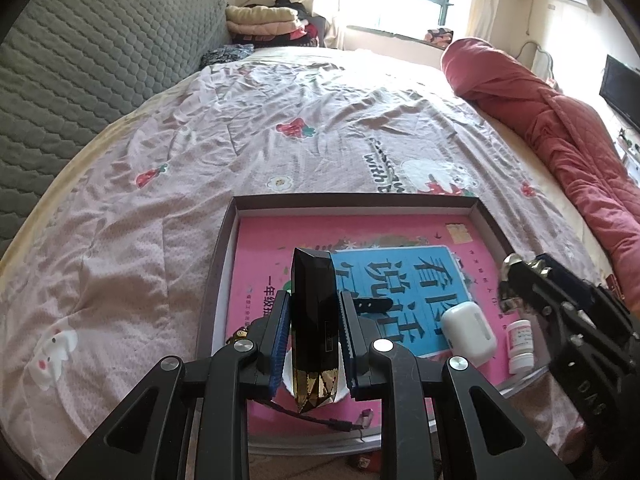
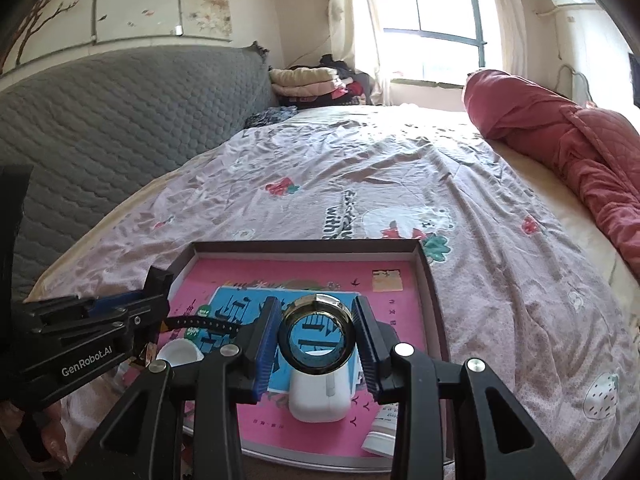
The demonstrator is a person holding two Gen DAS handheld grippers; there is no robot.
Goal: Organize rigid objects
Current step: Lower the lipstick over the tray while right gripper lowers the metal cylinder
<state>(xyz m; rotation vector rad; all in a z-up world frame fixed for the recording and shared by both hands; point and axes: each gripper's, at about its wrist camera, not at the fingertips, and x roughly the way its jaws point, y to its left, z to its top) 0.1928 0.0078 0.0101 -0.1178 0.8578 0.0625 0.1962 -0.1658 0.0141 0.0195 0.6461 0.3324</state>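
A faceted black-and-gold bottle (image 1: 314,328) is clamped upright between the pads of the left gripper (image 1: 314,332), above a shallow box (image 1: 356,202) lined with pink and blue books on the bed (image 1: 160,168). A dark metal ring (image 2: 317,334) is gripped edge-on by the right gripper (image 2: 317,336). A white case (image 2: 318,396) is seen at 6 o'clock of the ring, inside the box. A small white bottle (image 1: 520,346) lies at 3 o'clock of the case.
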